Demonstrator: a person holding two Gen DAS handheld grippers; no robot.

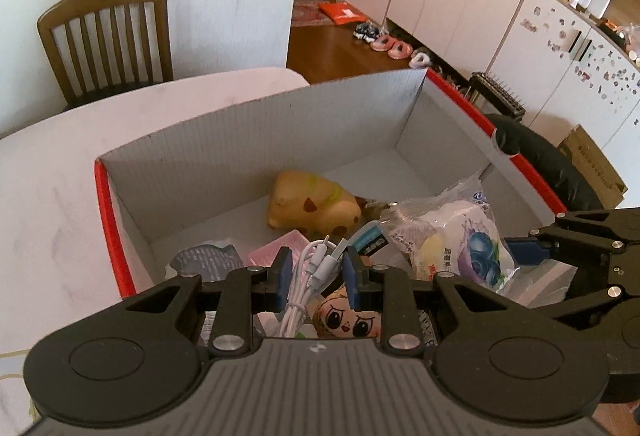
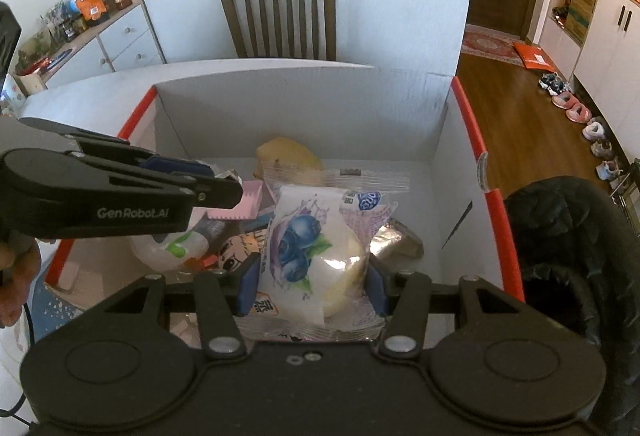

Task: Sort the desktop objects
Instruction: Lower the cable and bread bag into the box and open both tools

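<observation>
Cable: a coiled white cable point(image 1: 308, 276) sits between the blue pads of the left gripper point(image 1: 316, 276), over the near end of the box; its long axis runs near to far, with the plug ends pointing away from the camera and up.
Left gripper: fingers closed in on the cable bundle, pads pressing its sides; in the right wrist view this gripper point(image 2: 224, 188) reaches in from the left above the box contents.
Snack bag: a clear bag with a blueberry picture and a pale round bun point(image 2: 316, 256) stands between the right gripper's pads, its long axis near to far, the crimped top seam pointing to the far wall of the box.
Right gripper: the right gripper point(image 2: 312, 286) clasps the snack bag on both sides; in the left wrist view it point(image 1: 532, 252) comes in from the right, its tip at the bag point(image 1: 452, 248).
Box: a white cardboard box with red edges point(image 1: 256, 140) lies on the table, open at the top.
Box contents: a yellow animal toy point(image 1: 312, 204) near the far middle, a pink packet point(image 1: 280, 252) just left of the cable, a pouch with a cartoon face point(image 1: 348, 316) under the left gripper, a crumpled foil wrapper point(image 2: 396, 236) right of the snack bag.
Table: pale top point(image 1: 80, 164), reaching left and far of the box.
Chair: a wooden slat-back chair point(image 2: 280, 16) stands beyond the table's far edge.
Jacket: dark padded fabric point(image 2: 568, 236) lies just right of the box.
</observation>
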